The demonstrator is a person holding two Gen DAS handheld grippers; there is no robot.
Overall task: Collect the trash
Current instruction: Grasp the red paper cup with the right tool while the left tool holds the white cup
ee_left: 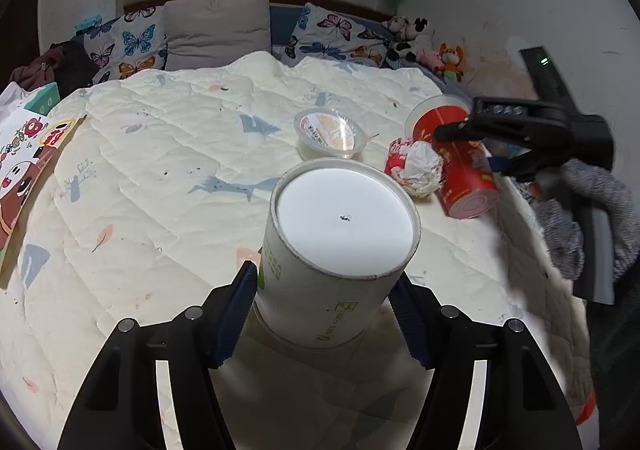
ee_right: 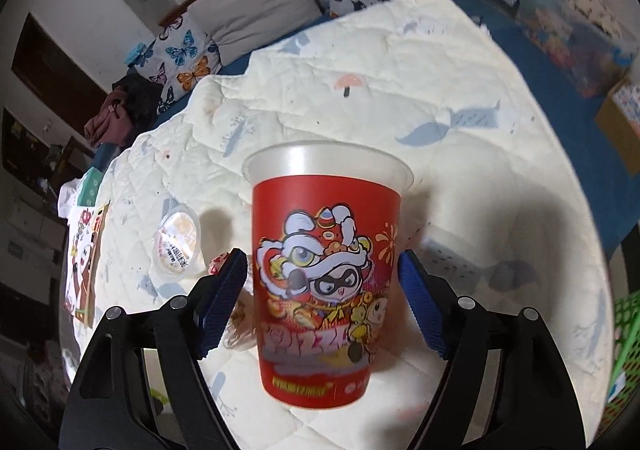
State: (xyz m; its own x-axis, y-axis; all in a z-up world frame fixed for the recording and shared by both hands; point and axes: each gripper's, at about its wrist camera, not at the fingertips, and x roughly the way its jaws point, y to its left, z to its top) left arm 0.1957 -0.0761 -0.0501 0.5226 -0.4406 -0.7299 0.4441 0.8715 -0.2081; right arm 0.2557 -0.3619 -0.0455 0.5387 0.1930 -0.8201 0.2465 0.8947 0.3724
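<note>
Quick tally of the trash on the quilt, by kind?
Cups: 2, a white paper cup and a red printed cup
Clear plastic tubs: 1
Crumpled wrappers: 1
Total: 4

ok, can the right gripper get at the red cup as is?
Probably yes. The red cup lies on its side between the right gripper's open jaws, a gap showing on each side, nothing blocking. The crumpled wrapper beside it might get nudged.
</note>
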